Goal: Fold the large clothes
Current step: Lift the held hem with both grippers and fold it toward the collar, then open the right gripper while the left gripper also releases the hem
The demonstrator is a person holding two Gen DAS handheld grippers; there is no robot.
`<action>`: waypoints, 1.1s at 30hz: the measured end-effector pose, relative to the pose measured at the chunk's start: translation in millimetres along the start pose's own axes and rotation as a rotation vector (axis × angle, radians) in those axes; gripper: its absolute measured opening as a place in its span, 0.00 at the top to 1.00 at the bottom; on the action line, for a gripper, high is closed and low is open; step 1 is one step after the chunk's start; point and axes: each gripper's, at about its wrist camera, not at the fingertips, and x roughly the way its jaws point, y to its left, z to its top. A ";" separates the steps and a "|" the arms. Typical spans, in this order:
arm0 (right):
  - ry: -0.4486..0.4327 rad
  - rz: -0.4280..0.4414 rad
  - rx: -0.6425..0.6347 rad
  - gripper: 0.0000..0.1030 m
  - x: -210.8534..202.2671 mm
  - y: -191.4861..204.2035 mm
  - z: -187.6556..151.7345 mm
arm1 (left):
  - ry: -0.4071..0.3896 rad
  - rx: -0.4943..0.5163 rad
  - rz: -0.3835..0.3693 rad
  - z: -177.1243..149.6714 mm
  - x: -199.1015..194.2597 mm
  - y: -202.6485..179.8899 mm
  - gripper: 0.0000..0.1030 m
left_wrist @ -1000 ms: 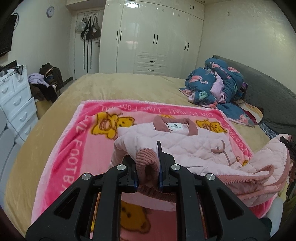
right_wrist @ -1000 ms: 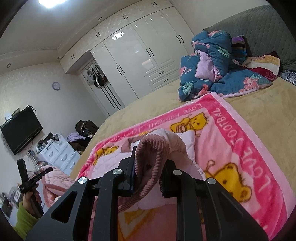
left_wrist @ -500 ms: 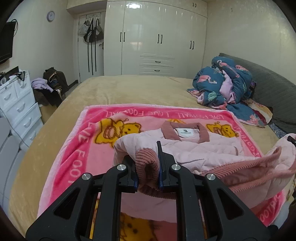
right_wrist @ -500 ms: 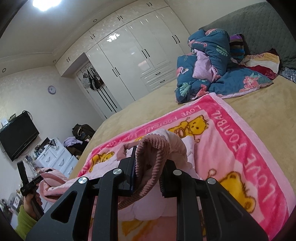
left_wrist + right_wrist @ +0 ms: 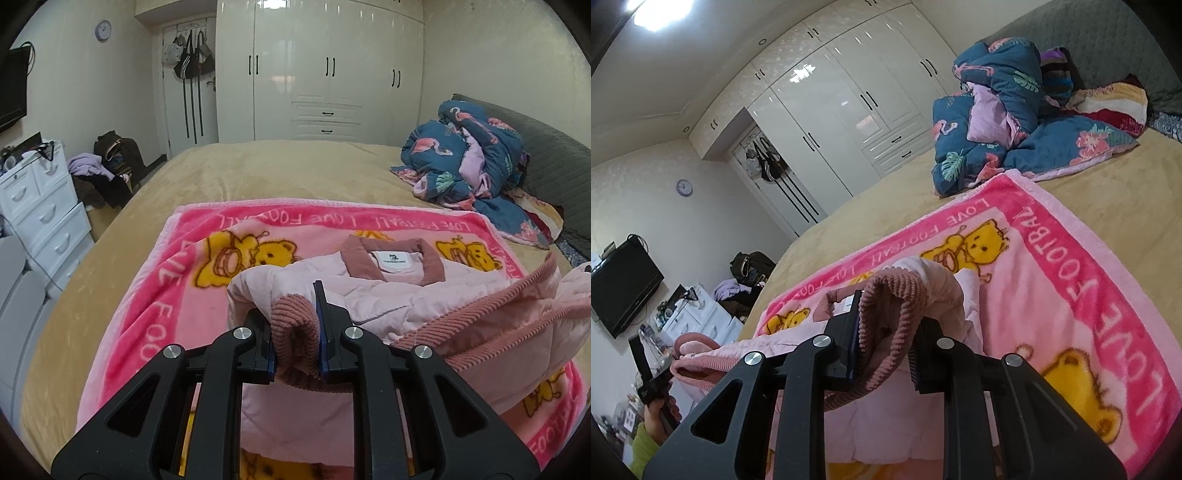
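Observation:
A pale pink quilted jacket (image 5: 384,291) with dusty-pink corduroy trim lies on a pink bear blanket (image 5: 155,295) on the bed. Its collar and white label (image 5: 395,263) point to the far side. My left gripper (image 5: 297,343) is shut on a corduroy cuff (image 5: 295,325) at the jacket's near left and holds it lifted. My right gripper (image 5: 886,343) is shut on another corduroy cuff (image 5: 890,314), lifted above the blanket (image 5: 1052,280). The jacket's hem hangs stretched between the two grippers (image 5: 701,354).
The tan bed (image 5: 258,173) stretches far beyond the blanket. A heap of blue flamingo bedding (image 5: 472,162) lies at the far right by the grey headboard (image 5: 554,162). White drawers (image 5: 40,210) stand left of the bed, white wardrobes (image 5: 325,74) at the back wall.
Both grippers have lifted the held cuffs and carried them toward the collar. The jacket's lower part now rises off the blanket and folds over the upper part.

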 end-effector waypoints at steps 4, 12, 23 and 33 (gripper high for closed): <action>0.005 0.026 0.036 0.77 11.6 -8.1 1.5 | 0.010 -0.001 0.010 0.4 11.9 1.2 0.90; -0.026 0.104 0.087 0.37 19.6 -13.2 2.1 | 0.036 -0.015 0.027 -0.9 35.6 2.7 0.90; -0.011 -0.011 -0.006 0.22 34.5 -12.0 -34.9 | 0.066 -0.021 0.031 -4.4 61.7 -4.0 0.77; 0.118 -0.257 -0.266 0.20 85.3 -0.4 -80.5 | 0.035 0.002 0.059 -6.0 61.8 -24.9 0.45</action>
